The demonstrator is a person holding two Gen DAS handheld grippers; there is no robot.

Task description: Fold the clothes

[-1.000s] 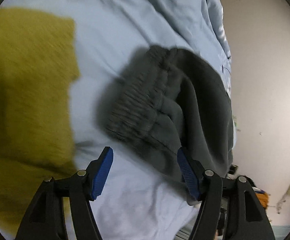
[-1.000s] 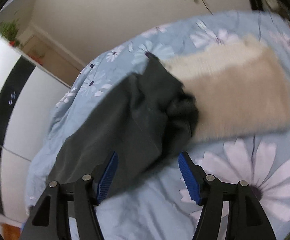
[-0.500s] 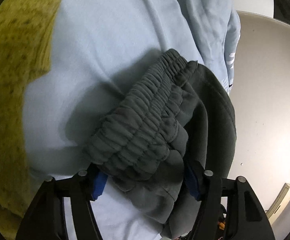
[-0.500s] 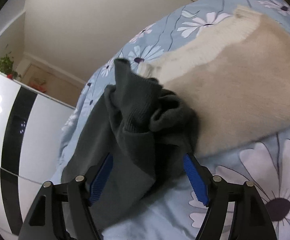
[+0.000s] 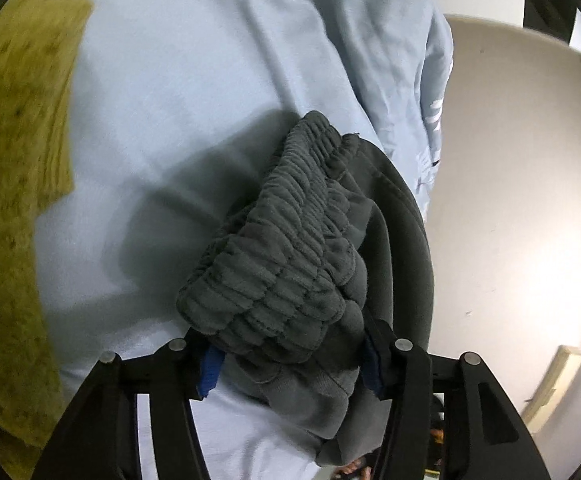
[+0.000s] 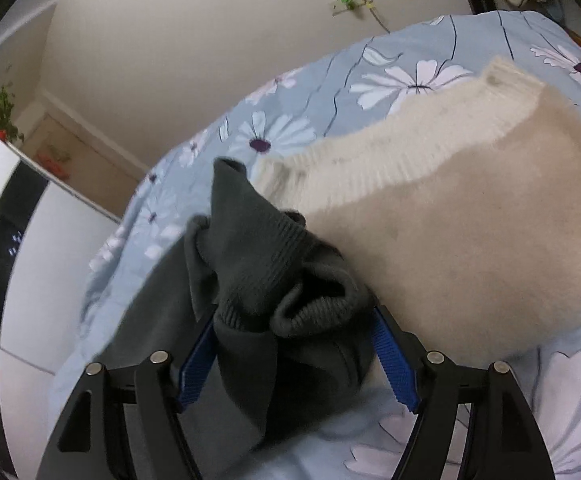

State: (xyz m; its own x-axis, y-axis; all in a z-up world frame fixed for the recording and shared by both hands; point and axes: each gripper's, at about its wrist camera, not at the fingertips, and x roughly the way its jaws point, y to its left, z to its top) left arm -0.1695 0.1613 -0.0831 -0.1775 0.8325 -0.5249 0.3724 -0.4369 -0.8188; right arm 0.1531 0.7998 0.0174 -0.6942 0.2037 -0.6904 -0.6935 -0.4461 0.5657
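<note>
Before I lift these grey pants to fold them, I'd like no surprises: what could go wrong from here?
1. The left gripper has the bunched waistband between fingers set wide apart; thick folds might slip out if the pinch is shallow.
2. The right gripper has the cuffs right against the cream sweater, which could get dragged along.
3. The pants lie near the bed edge and may slide off.

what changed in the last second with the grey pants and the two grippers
Both grippers moved forward onto the grey pants. The left gripper, open and short of the waistband a second ago, now has it bunched between its fingers. The right gripper likewise closed in around the cuff end. The cream sweater, yellow sweater and blue bedsheet stayed put.
</note>
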